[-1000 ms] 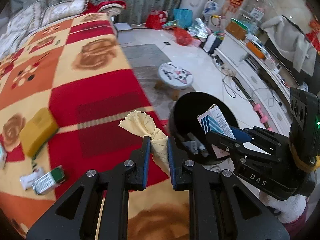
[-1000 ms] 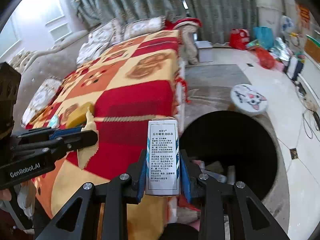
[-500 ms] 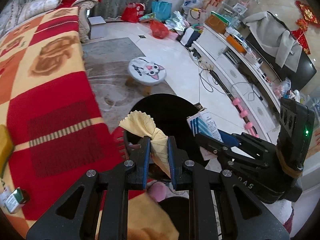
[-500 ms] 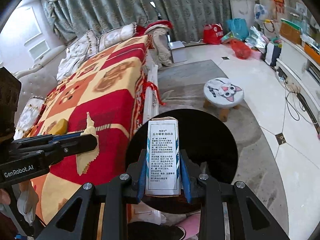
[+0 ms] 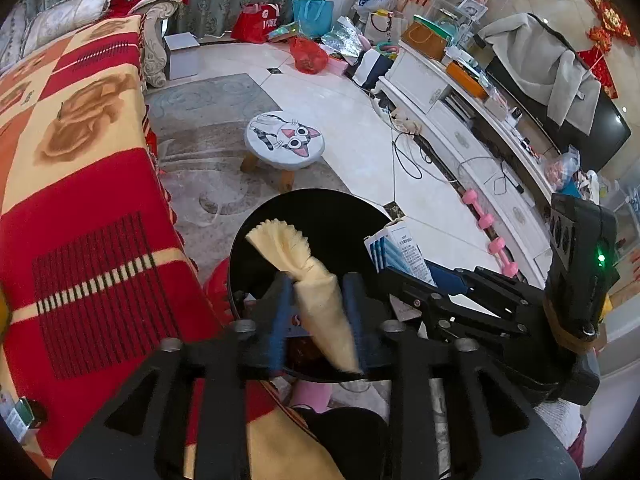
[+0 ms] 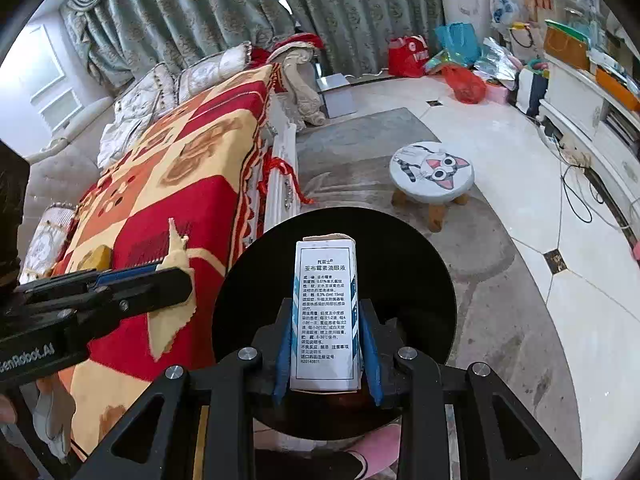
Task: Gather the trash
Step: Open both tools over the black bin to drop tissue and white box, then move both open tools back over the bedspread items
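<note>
Both grippers moved from blanket to over black bin (image 5: pixel 320 216). Left gripper (image 5: pixel 318 312) jaws just opening, yellow wrapper (image 5: pixel 316 280) loose between. Right gripper (image 6: pixel 326 344) pinching eye-drop box (image 6: pixel 325 312). Next: release box.

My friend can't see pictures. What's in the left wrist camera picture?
The left gripper has just been opening its fingers, with a crumpled yellow paper between them above a black trash bin. Beside it, the right gripper holds a white box over the same bin. A red and yellow blanket and a cat-face stool lie beyond.
</note>
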The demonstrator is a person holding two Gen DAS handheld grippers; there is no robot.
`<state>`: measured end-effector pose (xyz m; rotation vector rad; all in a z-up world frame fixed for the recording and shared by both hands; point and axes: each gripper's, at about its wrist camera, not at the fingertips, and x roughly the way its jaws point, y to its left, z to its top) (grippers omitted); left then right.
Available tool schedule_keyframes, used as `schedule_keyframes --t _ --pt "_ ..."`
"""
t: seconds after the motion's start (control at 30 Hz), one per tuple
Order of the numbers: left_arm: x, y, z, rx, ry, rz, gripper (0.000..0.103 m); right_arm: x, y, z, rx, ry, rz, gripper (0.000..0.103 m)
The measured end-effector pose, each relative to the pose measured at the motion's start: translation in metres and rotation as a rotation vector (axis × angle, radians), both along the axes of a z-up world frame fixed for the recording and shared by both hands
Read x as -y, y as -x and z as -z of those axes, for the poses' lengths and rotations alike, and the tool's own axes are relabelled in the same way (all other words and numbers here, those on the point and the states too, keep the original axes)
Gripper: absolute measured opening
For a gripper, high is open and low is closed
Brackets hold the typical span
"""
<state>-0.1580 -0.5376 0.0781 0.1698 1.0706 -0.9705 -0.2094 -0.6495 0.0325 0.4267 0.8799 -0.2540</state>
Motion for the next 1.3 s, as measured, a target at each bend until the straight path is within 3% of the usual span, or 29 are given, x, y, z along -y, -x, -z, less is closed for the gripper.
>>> schedule_keyframes --t 0.07,0.5,0.83,0.9,1.03,1.3 --pt "-0.003 -0.001 -0.002 -0.004 0.01 -0.007 0.047 0.0 -0.001 0.0 -0.003 0.003 0.007 0.04" --pt "-0.048 -0.008 -0.007 0.032 -0.042 -0.091 0.048 -0.024 -0.007 -0.004 -0.02 0.007 -0.035 0.04" --pt "-0.099 -0.011 -0.012 0.072 -0.073 -0.17 0.048 -0.072 -0.024 -0.016 -0.015 0.027 -0.133 0.041" --pt "-0.11 -0.012 -0.014 0.085 -0.08 -0.188 0.048 -0.082 -0.028 -0.018 -0.015 0.032 -0.153 0.043" --pt "-0.133 -0.013 -0.017 0.101 -0.085 -0.224 0.048 -0.105 -0.035 -0.021 -0.014 0.04 -0.199 0.057" --pt "-0.184 -0.019 -0.02 0.119 -0.099 -0.299 0.048 -0.154 -0.051 -0.023 -0.021 0.043 -0.298 0.058"
